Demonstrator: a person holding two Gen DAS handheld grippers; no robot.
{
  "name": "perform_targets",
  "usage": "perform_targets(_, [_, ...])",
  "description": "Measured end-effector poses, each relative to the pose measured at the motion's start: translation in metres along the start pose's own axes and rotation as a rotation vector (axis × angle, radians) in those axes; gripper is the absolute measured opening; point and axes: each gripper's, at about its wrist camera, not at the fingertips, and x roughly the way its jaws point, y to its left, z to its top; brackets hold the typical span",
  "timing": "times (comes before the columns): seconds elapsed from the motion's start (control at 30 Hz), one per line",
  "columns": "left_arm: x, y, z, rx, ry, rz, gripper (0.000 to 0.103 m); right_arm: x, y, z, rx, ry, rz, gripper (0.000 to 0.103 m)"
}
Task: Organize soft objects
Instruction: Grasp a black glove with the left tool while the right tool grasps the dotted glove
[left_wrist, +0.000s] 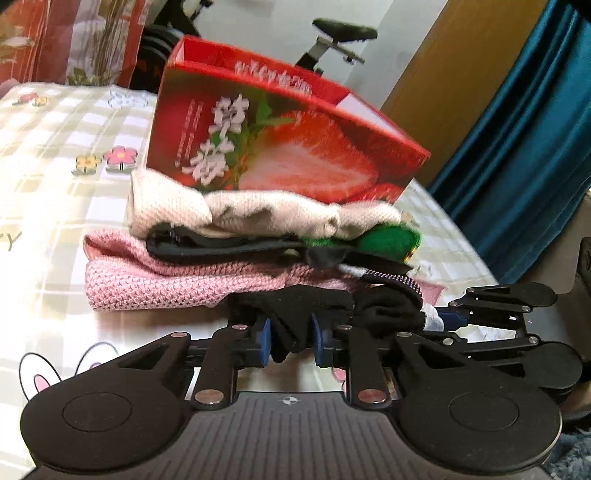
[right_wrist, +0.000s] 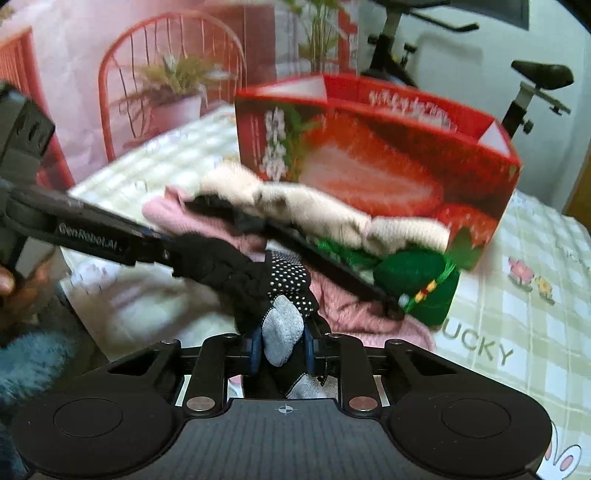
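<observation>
Black sock stretched between both grippers: left gripper pinching black cuff end, right gripper pinching grey toe. Just beyond fingertips: pink knit, cream knit, green knit piled. Behind pile: red strawberry box, open-topped, on checked bedsheet.

Bedroom surroundings behind the pile.
Exercise bike with black saddle standing against the white wall; teal curtain hanging beside a wooden door panel; printed backdrop showing a red chair and potted plants; checked bedsheet patterned with small flowers, a rabbit cartoon and lettering; fuzzy blue rug low at the edge.
</observation>
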Motion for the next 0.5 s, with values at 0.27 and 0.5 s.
perform_targets(0.27, [-0.03, -0.017, 0.014, 0.063, -0.132, -0.006, 0.023, -0.026, -0.002, 0.02, -0.011, -0.141, -0.012, 0.02])
perform_targets(0.5, [-0.042, -0.025, 0.028, 0.077, -0.186, -0.013, 0.023, -0.038, -0.005, 0.035, -0.037, -0.198, -0.032, 0.02])
